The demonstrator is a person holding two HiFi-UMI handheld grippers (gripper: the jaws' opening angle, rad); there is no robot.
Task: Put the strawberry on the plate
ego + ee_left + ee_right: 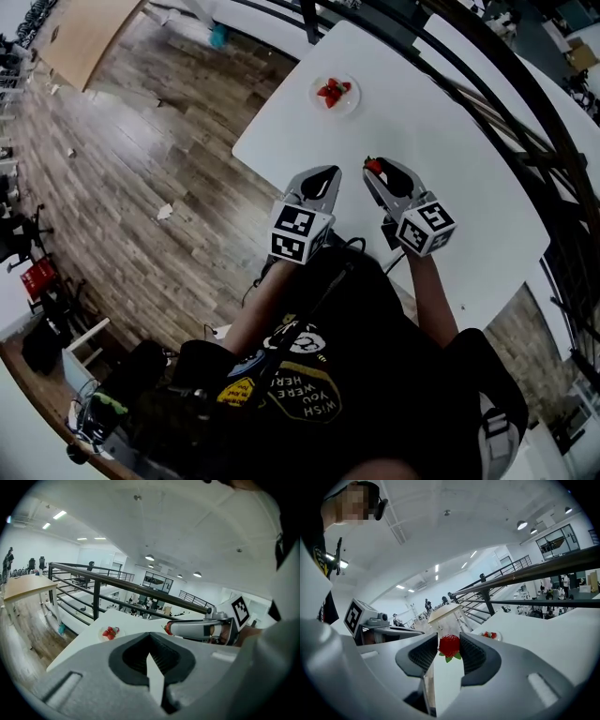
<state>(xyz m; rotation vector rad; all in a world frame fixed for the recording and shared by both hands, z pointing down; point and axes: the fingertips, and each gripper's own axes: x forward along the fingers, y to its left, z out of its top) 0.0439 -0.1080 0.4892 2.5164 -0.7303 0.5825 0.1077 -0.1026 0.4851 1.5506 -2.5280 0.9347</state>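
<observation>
Right gripper view shows the strawberry (449, 646) best: it sits between the two dark ribbed pads of the right gripper (449, 638), red body up and the green leaves hanging under it. The jaws stand narrow, closed on the fruit from both sides, and the pads touch it around its middle. In the head view the berry is a small red spot at the tip of this gripper, lifted above the near part of the white table (450, 150).

I judge that the fruit is light and soft, with a skin that bruises easily, so the hold needs only little force. The middle of the body is the good place to take it, as now; the leaves or the pointed end would let it slip or turn. Too much squeeze could crush it, and the ribbed pads probably give enough friction without that.

The plate (343, 111) lies well apart from the berry, near the far edge of the table, and it already carries some cut strawberries (331, 92). The step in hand seems to be the carrying over to it; the release is not yet done.

The left gripper (150, 635) is just beside the right one, and its jaws are together at the tips with nothing between them. Beyond the table runs a dark railing (117, 581), and a wooden floor (141, 141) lies at the left.
</observation>
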